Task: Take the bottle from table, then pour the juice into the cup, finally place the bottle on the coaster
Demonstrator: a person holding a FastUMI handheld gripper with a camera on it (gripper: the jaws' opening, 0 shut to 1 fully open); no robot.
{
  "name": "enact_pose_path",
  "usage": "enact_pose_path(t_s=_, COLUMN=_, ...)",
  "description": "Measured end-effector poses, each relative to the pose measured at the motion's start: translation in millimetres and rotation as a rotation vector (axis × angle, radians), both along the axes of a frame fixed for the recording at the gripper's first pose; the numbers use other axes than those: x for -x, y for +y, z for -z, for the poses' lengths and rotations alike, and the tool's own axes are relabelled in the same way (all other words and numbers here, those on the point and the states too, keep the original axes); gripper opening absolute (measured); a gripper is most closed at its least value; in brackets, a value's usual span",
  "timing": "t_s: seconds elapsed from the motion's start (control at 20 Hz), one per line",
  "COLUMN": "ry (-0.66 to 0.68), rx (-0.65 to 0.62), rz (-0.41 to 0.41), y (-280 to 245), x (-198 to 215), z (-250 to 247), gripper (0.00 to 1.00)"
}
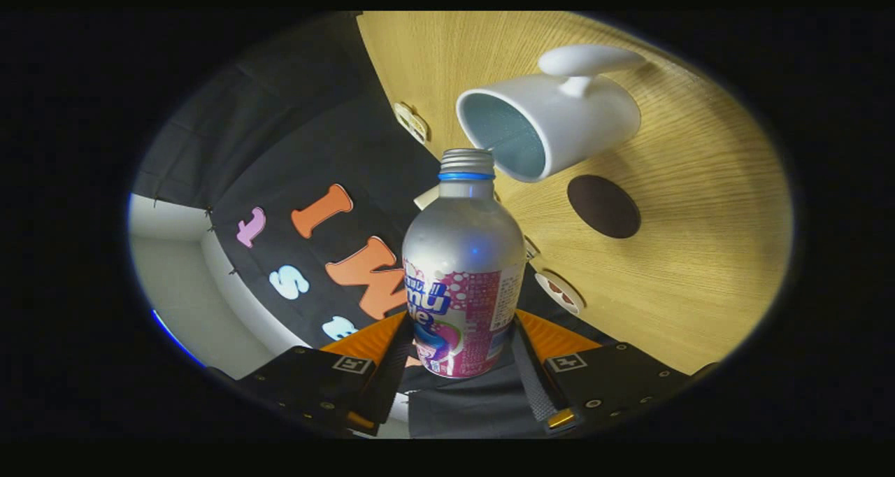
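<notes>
My gripper (461, 354) is shut on a silver aluminium bottle (463, 253) with a pink and white label; both fingers press on its lower body. The whole view is rolled, so the bottle is held tilted over the wooden table (699, 253). Its threaded neck (467, 164), ringed in blue, points at the open mouth of a white mug (552, 124) and nearly touches the rim. The mug's handle (587, 61) is on the side away from me. A dark round coaster (603, 206) lies on the table beside the mug, beyond the bottle.
The table's edge runs just behind the bottle, with small white clips (411, 122) (559, 292) fixed along it. Past that edge hangs the black booth cloth (294, 155), and below it a pale floor (189, 281).
</notes>
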State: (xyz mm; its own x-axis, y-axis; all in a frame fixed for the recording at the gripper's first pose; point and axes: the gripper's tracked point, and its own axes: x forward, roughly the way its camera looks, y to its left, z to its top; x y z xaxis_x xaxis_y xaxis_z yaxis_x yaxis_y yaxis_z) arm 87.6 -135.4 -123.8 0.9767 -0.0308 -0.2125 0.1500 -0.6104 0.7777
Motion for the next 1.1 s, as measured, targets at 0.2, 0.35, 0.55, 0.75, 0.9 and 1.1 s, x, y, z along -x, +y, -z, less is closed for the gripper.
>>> enact_pose_path(t_s=0.2, ry=-0.014, rx=-0.020, rz=0.001, y=0.4, x=-3.5, z=-2.3, gripper=0.76)
enact_pose_path(t_s=0.35, ry=-0.019, rx=-0.032, rz=0.001, y=6.0, x=-6.8, z=-6.7, gripper=0.76)
enact_pose_path(t_s=0.55, ry=-0.027, rx=-0.029, rz=-0.003, y=7.5, x=-6.3, z=-7.0, gripper=0.76)
enact_pose_path(t_s=0.75, ry=-0.048, rx=-0.048, rz=0.016, y=5.0, x=-7.6, z=-13.6, gripper=0.76)
enact_pose_path(t_s=0.9, ry=-0.043, rx=-0.040, rz=0.023, y=2.4, x=-2.7, z=-14.8, gripper=0.76)
enact_pose_path(t_s=1.1, ry=-0.053, rx=-0.048, rz=0.038, y=1.0, x=-0.9, z=-15.2, gripper=0.75)
